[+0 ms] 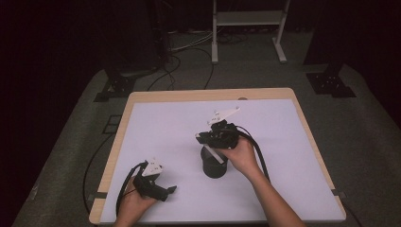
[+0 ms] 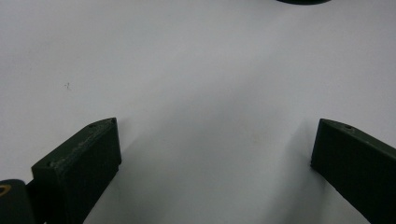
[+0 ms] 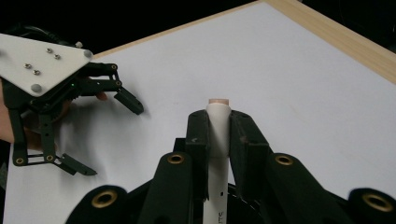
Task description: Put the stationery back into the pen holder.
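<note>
Nearest the person, at the front left of the desk (image 1: 142,123), the left hand-held gripper (image 1: 166,191) rests low over the white sheet with its jaws standing wide apart and nothing between them; the left gripper view looks along them at bare white surface.

A little farther in, near the middle of the sheet, the right hand-held gripper (image 3: 218,135) is clamped on a slim white stick (image 3: 218,122), something like a pen or marker. The jaws pinch it narrowly from both sides, a short way below its pale tip, which pokes out beyond them. From above, the stick slants down across the dark cylindrical cup (image 1: 214,165) standing just under that hand, its lower end at or over the cup's mouth; whether it touches the rim I cannot tell.

The stick looks light, stiff and smooth, so I'd judge it could slide or swivel in the jaws if gripped loosely. A hold near the middle of its length, square across it, seems the safest. The cup looks tall and fairly narrow, and a sideways nudge from the stick might tip it.

Beyond lie the bare far half of the sheet and the wooden desk edge.
</note>
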`<state>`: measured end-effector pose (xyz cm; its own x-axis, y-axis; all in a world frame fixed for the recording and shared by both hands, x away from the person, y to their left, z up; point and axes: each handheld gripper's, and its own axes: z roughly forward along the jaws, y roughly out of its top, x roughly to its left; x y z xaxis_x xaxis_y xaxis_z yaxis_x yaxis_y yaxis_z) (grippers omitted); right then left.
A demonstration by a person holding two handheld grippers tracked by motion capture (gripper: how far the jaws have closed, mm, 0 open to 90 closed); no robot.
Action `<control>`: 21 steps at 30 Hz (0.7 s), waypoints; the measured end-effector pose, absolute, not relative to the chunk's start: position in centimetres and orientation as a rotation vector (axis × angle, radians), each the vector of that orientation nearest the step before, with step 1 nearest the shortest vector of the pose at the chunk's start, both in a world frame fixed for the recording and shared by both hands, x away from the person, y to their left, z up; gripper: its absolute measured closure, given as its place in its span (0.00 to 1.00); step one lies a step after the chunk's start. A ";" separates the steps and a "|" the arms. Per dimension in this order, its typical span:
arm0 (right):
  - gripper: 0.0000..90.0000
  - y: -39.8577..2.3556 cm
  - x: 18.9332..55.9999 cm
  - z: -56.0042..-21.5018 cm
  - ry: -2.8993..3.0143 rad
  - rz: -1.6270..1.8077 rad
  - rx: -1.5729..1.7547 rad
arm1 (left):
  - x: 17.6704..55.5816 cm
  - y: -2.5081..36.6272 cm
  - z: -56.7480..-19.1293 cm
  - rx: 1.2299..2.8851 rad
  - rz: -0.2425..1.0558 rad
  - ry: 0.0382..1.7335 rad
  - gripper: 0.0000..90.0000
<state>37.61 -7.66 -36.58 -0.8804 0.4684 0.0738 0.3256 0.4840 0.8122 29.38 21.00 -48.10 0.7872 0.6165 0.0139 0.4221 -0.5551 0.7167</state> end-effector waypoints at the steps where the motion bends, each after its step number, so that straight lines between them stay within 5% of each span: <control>1: 0.86 -7.7 37.5 -36.6 2.566 1.357 0.693 | 29.4 21.0 -48.1 2.242 0.342 0.766 0.01; 21: 0.80 -7.6 37.4 -37.7 2.599 1.270 0.698 | 29.4 21.0 -48.1 2.241 0.342 0.766 0.01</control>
